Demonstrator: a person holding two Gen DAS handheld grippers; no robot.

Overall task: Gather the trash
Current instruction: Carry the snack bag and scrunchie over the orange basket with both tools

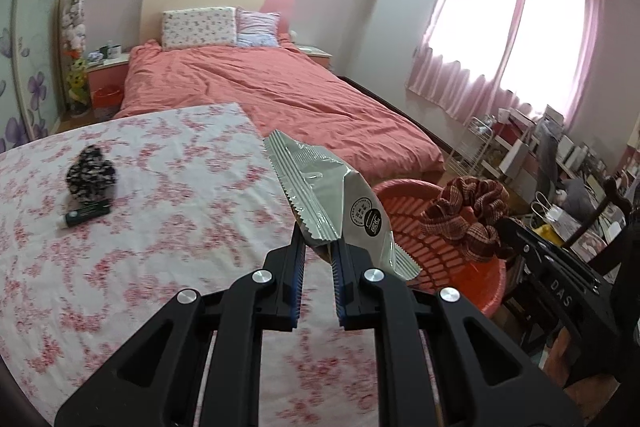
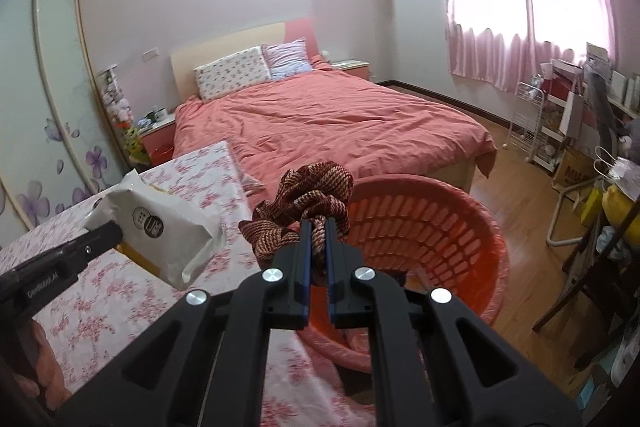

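My left gripper (image 1: 318, 237) is shut on a silver foil snack wrapper (image 1: 332, 195), held above the right edge of the floral-cloth table (image 1: 160, 187). In the right wrist view that wrapper (image 2: 160, 227) hangs at the left from the left gripper (image 2: 114, 233). My right gripper (image 2: 318, 227) is shut on a brown checked scrunchie (image 2: 312, 203), held over the near rim of a red plastic basket (image 2: 420, 227). The left wrist view shows the same scrunchie (image 1: 466, 219) over the basket (image 1: 404, 227), pinched by the right gripper (image 1: 504, 227).
A black floral scrunchie (image 1: 91, 173) and a small dark tube (image 1: 86, 217) lie on the table at the left. A bed with a salmon cover (image 1: 280, 95) stands behind. Shelves, bags and a chair crowd the right side (image 2: 580, 147), over wooden floor (image 2: 520, 195).
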